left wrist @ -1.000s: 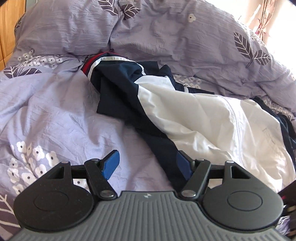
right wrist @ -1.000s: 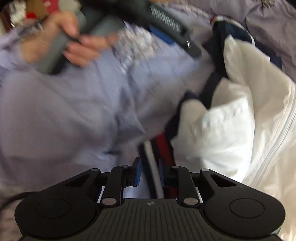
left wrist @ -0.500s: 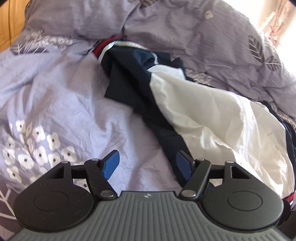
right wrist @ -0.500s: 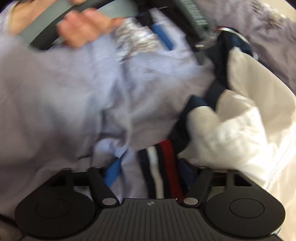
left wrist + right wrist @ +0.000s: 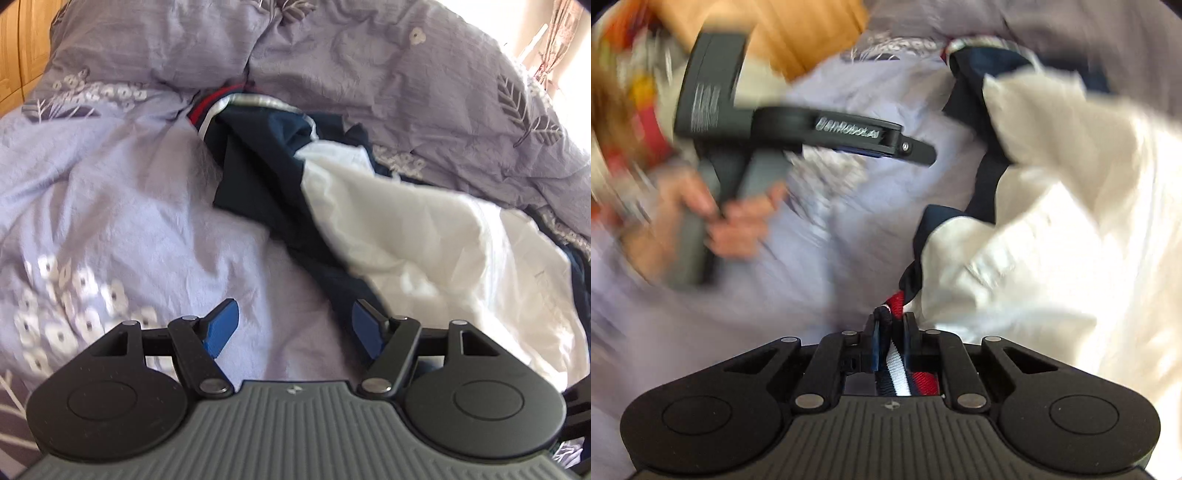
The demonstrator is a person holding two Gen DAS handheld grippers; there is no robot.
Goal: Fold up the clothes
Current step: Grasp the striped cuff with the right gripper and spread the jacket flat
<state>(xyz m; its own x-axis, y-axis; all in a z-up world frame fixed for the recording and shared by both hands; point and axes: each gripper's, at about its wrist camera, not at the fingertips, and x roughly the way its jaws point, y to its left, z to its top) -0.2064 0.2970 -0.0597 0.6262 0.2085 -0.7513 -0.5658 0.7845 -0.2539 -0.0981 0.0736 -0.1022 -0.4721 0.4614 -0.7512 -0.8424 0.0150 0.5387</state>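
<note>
Lilac duvet (image 5: 110, 206) lies bare under your left gripper (image 5: 293, 326), whose jaws stand wide apart and empty; the navy-and-white jacket (image 5: 406, 229) sprawls just ahead, to its right. Your right gripper (image 5: 890, 332) is clamped on the jacket's red, white and navy striped cuff (image 5: 897, 373).

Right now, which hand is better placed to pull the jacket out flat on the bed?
Right. The right gripper is shut on the jacket's striped cuff, so it can pull at once. The left gripper is open over the bedspread, beside the jacket, holding nothing.
</note>
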